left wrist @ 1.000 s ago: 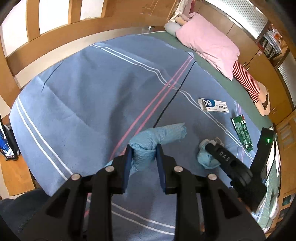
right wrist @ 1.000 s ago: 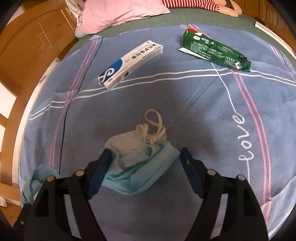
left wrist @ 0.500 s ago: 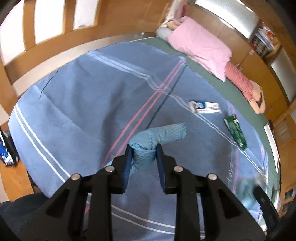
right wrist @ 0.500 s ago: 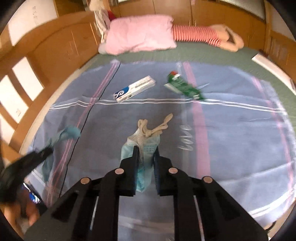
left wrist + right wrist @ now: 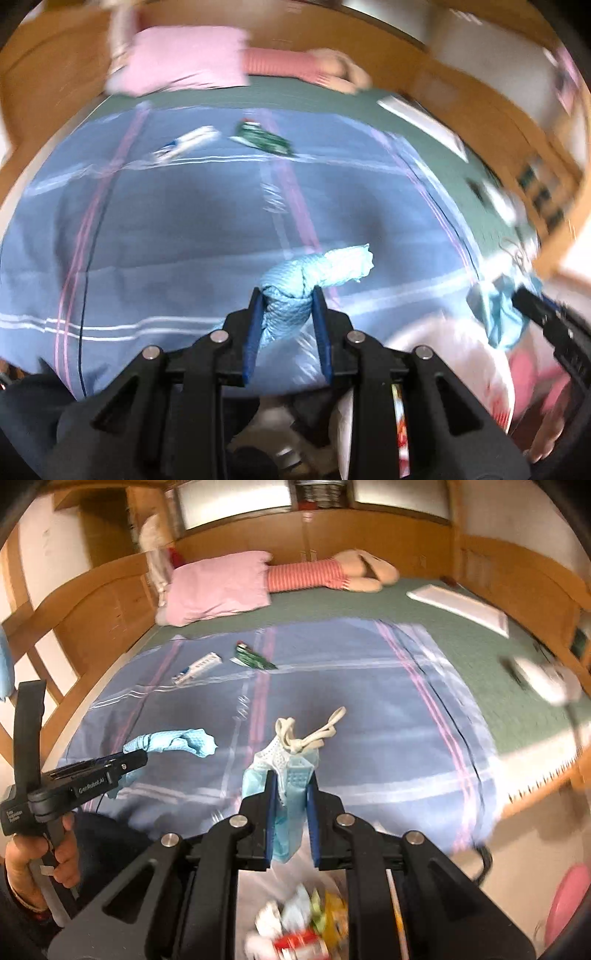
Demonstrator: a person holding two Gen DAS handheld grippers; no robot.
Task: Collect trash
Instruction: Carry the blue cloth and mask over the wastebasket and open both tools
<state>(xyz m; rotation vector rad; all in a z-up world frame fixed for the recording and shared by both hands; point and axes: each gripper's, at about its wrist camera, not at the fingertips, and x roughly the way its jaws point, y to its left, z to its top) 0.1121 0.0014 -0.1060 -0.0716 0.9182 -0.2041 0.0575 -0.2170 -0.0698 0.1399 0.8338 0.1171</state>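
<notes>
Left-wrist view motion-blurred; trash bag (image 5: 295, 923) contents below the jaws indistinct. Since a second ago both items have left the blue striped bedspread (image 5: 369, 716): right hand-held gripper (image 5: 291, 794), then straddling it wide, is now clamped on the pleated face mask (image 5: 284, 775) over the bag. Left hand-held gripper (image 5: 288, 317) pinches the twisted blue cloth (image 5: 314, 273); white box (image 5: 197, 668) and green wrapper (image 5: 255, 659) stay on the bed.

Left gripper (image 5: 135, 760) side, near left in the right wrist view: "GenRobot.AI" in white.
Left gripper rear block: small white print, too small to read.
Blue bedspread (image 5: 369, 716) script: blurred.
White box (image 5: 197, 668), green packet (image 5: 255, 659), far left: print unreadable.
</notes>
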